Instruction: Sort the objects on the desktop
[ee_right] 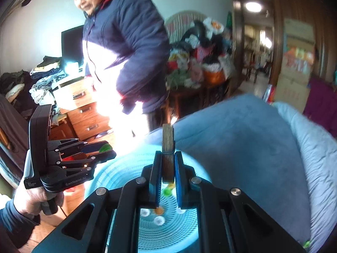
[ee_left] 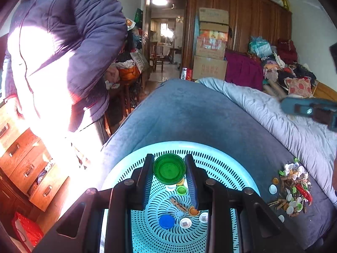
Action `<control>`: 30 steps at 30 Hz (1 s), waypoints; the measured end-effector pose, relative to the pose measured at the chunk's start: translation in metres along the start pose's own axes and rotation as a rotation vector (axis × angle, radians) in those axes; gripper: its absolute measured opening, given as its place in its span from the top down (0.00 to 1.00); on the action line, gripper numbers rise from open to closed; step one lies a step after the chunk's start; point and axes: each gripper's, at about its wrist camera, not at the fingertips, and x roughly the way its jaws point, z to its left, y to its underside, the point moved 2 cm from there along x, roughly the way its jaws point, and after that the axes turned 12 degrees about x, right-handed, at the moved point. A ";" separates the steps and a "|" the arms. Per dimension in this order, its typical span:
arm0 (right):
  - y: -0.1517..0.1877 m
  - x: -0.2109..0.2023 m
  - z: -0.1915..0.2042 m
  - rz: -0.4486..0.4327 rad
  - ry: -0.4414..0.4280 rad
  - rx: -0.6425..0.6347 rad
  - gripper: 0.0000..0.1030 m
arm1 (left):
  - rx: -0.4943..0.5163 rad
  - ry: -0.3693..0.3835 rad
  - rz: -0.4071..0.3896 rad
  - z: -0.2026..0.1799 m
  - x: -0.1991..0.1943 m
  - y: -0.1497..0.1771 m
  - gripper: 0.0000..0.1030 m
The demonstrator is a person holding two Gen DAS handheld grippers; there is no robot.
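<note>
My left gripper (ee_left: 169, 164) is shut on a large green lid (ee_left: 169, 171) and holds it above a light blue perforated basket (ee_left: 227, 164) on the bed. The basket holds a blue cap (ee_left: 166, 221), a small green cap (ee_left: 181, 190), white caps, an orange cap and a wooden clothespin (ee_left: 178, 204). My right gripper (ee_right: 168, 160) is shut on a wooden clothespin (ee_right: 167, 145) that stands upright above the same basket (ee_right: 118, 175). The left gripper (ee_right: 105, 150) with the green lid shows at the left of the right wrist view.
A pile of caps and clothespins (ee_left: 293, 187) lies on the blue blanket (ee_left: 189, 113) to the basket's right. A person in a navy jacket (ee_left: 69, 42) stands beside the bed. A wooden drawer chest (ee_left: 27, 168) is at the left.
</note>
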 end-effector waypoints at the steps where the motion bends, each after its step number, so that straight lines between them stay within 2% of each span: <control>1: 0.000 0.006 -0.001 0.018 -0.005 0.012 0.89 | 0.002 0.000 0.009 0.000 0.002 0.001 0.71; 8: 0.010 0.034 -0.009 0.104 -0.027 0.064 0.89 | 0.006 0.011 0.043 -0.011 0.023 -0.001 0.70; 19: 0.006 0.051 -0.010 0.127 -0.030 0.071 0.89 | 0.013 0.014 0.053 -0.013 0.030 0.002 0.70; 20: 0.006 0.052 -0.011 0.127 -0.031 0.072 0.88 | 0.009 0.012 0.053 -0.013 0.031 0.001 0.68; 21: 0.005 0.052 -0.012 0.125 -0.034 0.073 0.85 | 0.004 0.012 0.055 -0.014 0.033 0.001 0.61; 22: 0.005 0.052 -0.014 0.121 -0.039 0.082 0.79 | -0.005 0.004 0.048 -0.013 0.033 0.000 0.47; 23: 0.003 0.053 -0.017 0.118 -0.049 0.096 0.75 | -0.014 -0.006 0.037 -0.011 0.031 0.001 0.41; 24: 0.003 0.052 -0.020 0.113 -0.056 0.107 0.72 | -0.017 -0.011 0.033 -0.010 0.030 0.000 0.41; 30: 0.007 0.043 -0.036 0.090 -0.061 0.132 0.72 | -0.014 -0.020 0.028 -0.016 0.029 -0.005 0.41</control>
